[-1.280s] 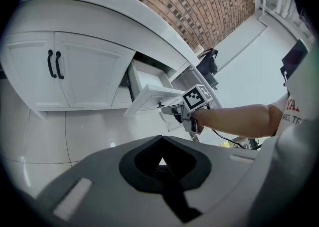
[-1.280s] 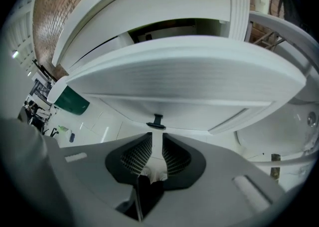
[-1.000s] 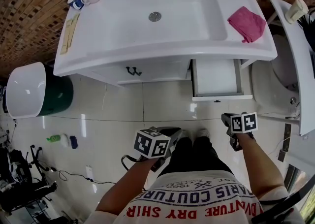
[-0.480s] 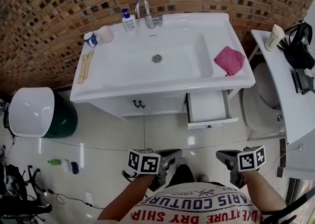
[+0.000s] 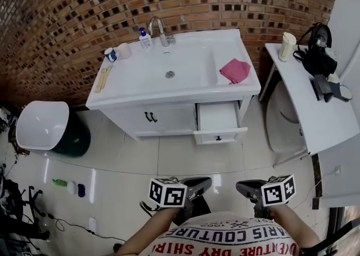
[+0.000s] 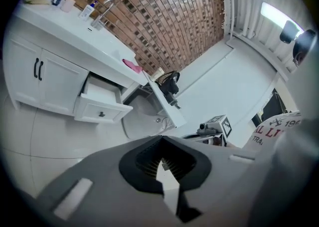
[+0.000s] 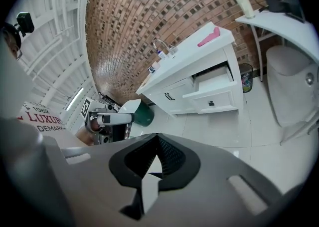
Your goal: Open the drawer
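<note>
The left tongs (image 6: 162, 143) are pressed together at the tips with nothing between them. The right tongs (image 7: 157, 141) are closed the same way and empty too. In the head view both are close in front of the person's shirt (image 5: 228, 235), side by side above the tiled floor (image 5: 112, 165), and well apart from the cabinet.

The drawer (image 5: 220, 135) stands pulled out under the front right corner of the white tabletop (image 5: 129, 89). Its front panel, with 1 small dark knob, juts past the 2 closed doors (image 5: 151, 118) to its left. A pink cloth (image 5: 235, 71) lies near the tabletop's right edge. A tap (image 5: 160, 28) and a soap bottle (image 5: 144, 38) stand at the back edge. 2 cups (image 5: 117, 53) sit at the back left corner.
</note>
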Demonstrator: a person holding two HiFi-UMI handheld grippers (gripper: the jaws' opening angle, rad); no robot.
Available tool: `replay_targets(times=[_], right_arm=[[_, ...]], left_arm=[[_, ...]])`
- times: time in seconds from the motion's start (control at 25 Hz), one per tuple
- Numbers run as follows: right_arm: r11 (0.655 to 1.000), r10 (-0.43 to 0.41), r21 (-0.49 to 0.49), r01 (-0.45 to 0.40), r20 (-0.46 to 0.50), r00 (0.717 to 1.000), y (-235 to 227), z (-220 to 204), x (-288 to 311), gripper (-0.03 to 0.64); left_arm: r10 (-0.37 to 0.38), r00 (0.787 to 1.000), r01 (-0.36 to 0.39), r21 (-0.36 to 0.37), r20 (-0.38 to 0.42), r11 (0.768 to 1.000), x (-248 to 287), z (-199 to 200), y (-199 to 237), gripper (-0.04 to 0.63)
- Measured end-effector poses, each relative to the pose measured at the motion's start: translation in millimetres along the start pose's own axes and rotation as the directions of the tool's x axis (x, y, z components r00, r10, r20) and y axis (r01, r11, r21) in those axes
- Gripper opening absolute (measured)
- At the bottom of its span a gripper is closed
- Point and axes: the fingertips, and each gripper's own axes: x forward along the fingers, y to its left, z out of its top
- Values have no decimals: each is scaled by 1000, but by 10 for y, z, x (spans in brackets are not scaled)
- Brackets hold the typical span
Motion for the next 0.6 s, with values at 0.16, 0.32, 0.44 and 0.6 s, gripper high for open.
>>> replay_targets(times=[0.16, 0.32, 0.44, 0.6], right_arm=[[999, 7, -35, -7, 13, 1000, 60, -471, -486, 6], [998, 29, -53, -27, 35, 999, 164, -755, -833, 6], [997, 38, -62, -35, 44, 998, 250, -824, -937, 6], [995, 39, -95, -34, 50, 998, 383, -793, -906, 6]], left_arm=[[-7, 1000, 7, 27, 2, 1000, 221, -558, -604, -8], [63, 998, -61, 97, -22, 993, 266, -955, -965, -8], [111, 993, -107, 137, -26, 985, 189, -1052, -1096, -8], [159, 986, -148, 182, -48, 972, 56, -1069, -1100, -8]])
